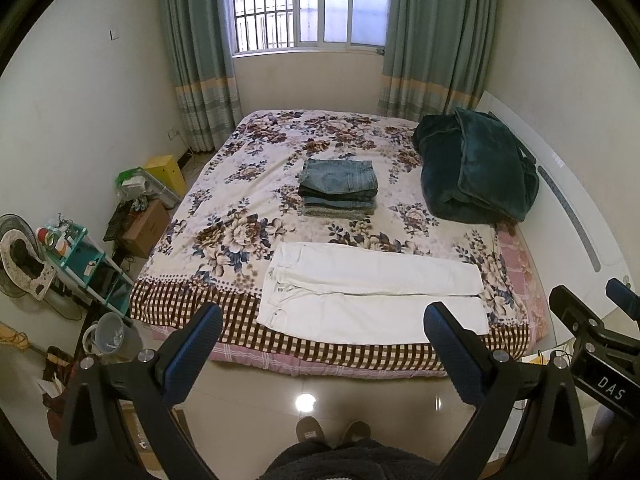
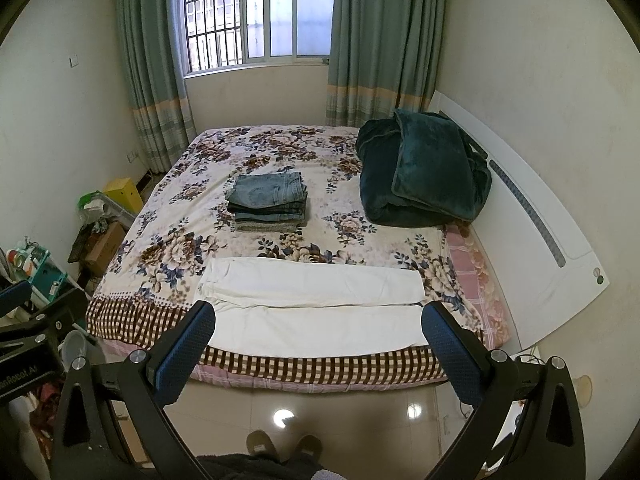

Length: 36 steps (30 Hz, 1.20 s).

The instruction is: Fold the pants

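Note:
White pants (image 1: 372,294) lie flat across the near edge of the bed, waistband to the left, legs side by side pointing right; they also show in the right wrist view (image 2: 316,308). My left gripper (image 1: 322,322) is open and empty, held above the floor in front of the bed, short of the pants. My right gripper (image 2: 318,320) is also open and empty, at about the same distance; its body shows at the right edge of the left wrist view (image 1: 592,320).
A stack of folded jeans (image 1: 339,188) sits mid-bed on the floral sheet (image 1: 240,216). A dark green folded blanket (image 1: 476,168) lies at the right by the white headboard (image 2: 536,216). Shelves, boxes and a bucket (image 1: 116,334) crowd the floor at left.

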Each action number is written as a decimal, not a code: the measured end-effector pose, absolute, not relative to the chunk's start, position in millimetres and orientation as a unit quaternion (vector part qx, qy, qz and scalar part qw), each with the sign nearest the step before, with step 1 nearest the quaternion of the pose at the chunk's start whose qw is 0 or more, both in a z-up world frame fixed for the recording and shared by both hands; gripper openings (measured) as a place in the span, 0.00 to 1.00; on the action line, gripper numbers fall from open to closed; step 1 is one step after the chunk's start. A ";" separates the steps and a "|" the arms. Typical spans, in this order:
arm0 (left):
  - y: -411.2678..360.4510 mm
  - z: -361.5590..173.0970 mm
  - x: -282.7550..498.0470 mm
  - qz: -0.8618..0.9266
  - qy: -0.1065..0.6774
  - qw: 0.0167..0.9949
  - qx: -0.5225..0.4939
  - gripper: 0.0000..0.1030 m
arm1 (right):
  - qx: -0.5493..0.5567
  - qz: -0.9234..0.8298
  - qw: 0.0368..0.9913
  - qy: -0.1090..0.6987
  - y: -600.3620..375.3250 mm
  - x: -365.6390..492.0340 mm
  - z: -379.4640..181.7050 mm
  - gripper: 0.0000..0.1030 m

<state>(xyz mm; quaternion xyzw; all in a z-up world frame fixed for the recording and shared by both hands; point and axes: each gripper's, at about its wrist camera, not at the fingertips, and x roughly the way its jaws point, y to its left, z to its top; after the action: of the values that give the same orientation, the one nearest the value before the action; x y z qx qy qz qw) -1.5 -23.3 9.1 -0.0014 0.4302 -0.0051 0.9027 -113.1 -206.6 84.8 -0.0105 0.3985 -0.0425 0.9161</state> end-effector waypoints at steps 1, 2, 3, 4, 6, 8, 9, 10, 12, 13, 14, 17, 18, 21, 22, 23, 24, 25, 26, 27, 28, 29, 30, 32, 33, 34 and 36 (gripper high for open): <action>-25.6 10.3 0.1 -0.005 0.430 0.903 -0.002 1.00 | -0.010 -0.043 0.916 0.398 -206.8 -112.9 85.2 1.00; -23.4 16.0 4.2 -0.004 0.430 0.903 -0.004 1.00 | -0.010 -0.042 0.916 0.399 -207.0 -112.4 85.9 1.00; -24.6 16.6 5.1 -0.003 0.430 0.903 -0.004 1.00 | -0.010 -0.043 0.916 0.399 -205.6 -114.0 84.3 1.00; -24.5 16.9 5.2 -0.003 0.429 0.903 -0.004 1.00 | -0.011 -0.042 0.916 0.399 -205.4 -112.4 85.8 1.00; -24.6 17.8 7.0 -0.001 0.430 0.903 -0.005 1.00 | -0.011 -0.040 0.916 0.399 -205.1 -110.2 87.6 1.00; -23.7 18.5 6.2 0.000 0.429 0.903 -0.006 1.00 | -0.012 -0.038 0.915 0.401 -202.2 -108.6 88.6 1.00; -24.7 18.9 7.5 0.001 0.430 0.903 -0.006 1.00 | -0.011 -0.036 0.915 0.402 -201.9 -106.2 90.1 1.00; -23.4 18.2 6.1 0.001 0.429 0.903 -0.008 1.00 | -0.012 -0.035 0.915 0.402 -200.6 -103.3 87.8 1.00; -19.0 14.8 6.5 0.005 0.429 0.903 -0.008 1.00 | -0.011 -0.034 0.915 0.403 -200.5 -101.8 87.4 1.00; -18.0 13.1 6.4 0.006 0.430 0.903 -0.008 1.00 | -0.010 -0.034 0.915 0.403 -200.8 -101.1 85.6 1.00; -17.7 11.4 7.2 0.008 0.428 0.904 -0.010 1.00 | -0.010 -0.034 0.915 0.402 -199.6 -102.3 85.1 1.00; -16.8 1.2 13.5 0.022 0.418 0.908 -0.006 1.00 | -0.006 -0.039 0.914 0.404 -205.0 -92.2 74.6 1.00; -18.5 -4.2 20.3 0.026 0.417 0.909 -0.010 1.00 | -0.003 -0.042 0.913 0.405 -207.9 -88.9 69.2 1.00; -25.2 -19.5 35.0 0.038 0.410 0.911 -0.001 1.00 | 0.004 -0.054 0.910 0.412 -221.2 -69.4 47.6 1.00; -26.8 -22.9 36.4 0.045 0.408 0.912 0.005 1.00 | 0.006 -0.059 0.908 0.414 -225.5 -62.2 40.3 1.00; -30.9 -30.1 45.8 0.048 0.409 0.911 0.009 1.00 | 0.007 -0.065 0.907 0.416 -230.7 -53.7 32.6 1.00; -32.3 -35.4 50.1 0.049 0.409 0.911 0.009 1.00 | 0.010 -0.070 0.904 0.421 -238.9 -43.4 20.8 1.00; -33.3 -41.6 55.8 0.056 0.411 0.910 0.010 1.00 | 0.015 -0.073 0.902 0.425 -245.5 -33.7 12.8 1.00; -35.6 -48.0 61.8 0.059 0.417 0.907 0.009 1.00 | 0.018 -0.078 0.900 0.429 -252.3 -23.9 4.6 1.00; -39.1 -57.0 73.0 0.059 0.421 0.905 0.007 1.00 | 0.021 -0.081 0.897 0.435 -261.2 -13.4 -6.0 1.00; -42.3 -62.2 75.9 0.066 0.423 0.904 0.011 1.00 | 0.025 -0.084 0.895 0.438 -268.2 -3.9 -14.0 1.00; -45.9 -72.5 87.9 0.069 0.436 0.897 0.013 1.00 | 0.029 -0.088 0.892 0.443 -275.9 6.2 -22.9 1.00; -48.8 -78.3 94.1 0.067 0.442 0.895 0.010 1.00 | 0.033 -0.091 0.889 0.448 -284.5 16.9 -32.8 1.00; -56.0 -93.9 112.5 0.071 0.454 0.888 0.015 1.00 | 0.041 -0.096 0.883 0.458 -307.6 39.1 -55.0 1.00; -58.7 -99.8 119.6 0.067 0.460 0.885 0.016 1.00 | 0.043 -0.100 0.880 0.462 -316.1 50.5 -65.8 1.00; -61.5 -105.8 126.2 0.068 0.463 0.883 0.018 1.00 | 0.046 -0.106 0.877 0.467 -323.4 62.0 -76.3 1.00; -69.1 -123.1 148.4 0.070 0.473 0.878 0.031 1.00 | 0.055 -0.115 0.869 0.479 -340.3 87.7 -100.5 1.00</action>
<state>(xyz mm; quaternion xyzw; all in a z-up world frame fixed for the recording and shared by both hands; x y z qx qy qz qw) 148.4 -69.1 -123.1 0.0308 0.4735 0.0697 0.8775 87.7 -340.3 -100.5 0.0554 0.4785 -0.1146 0.8688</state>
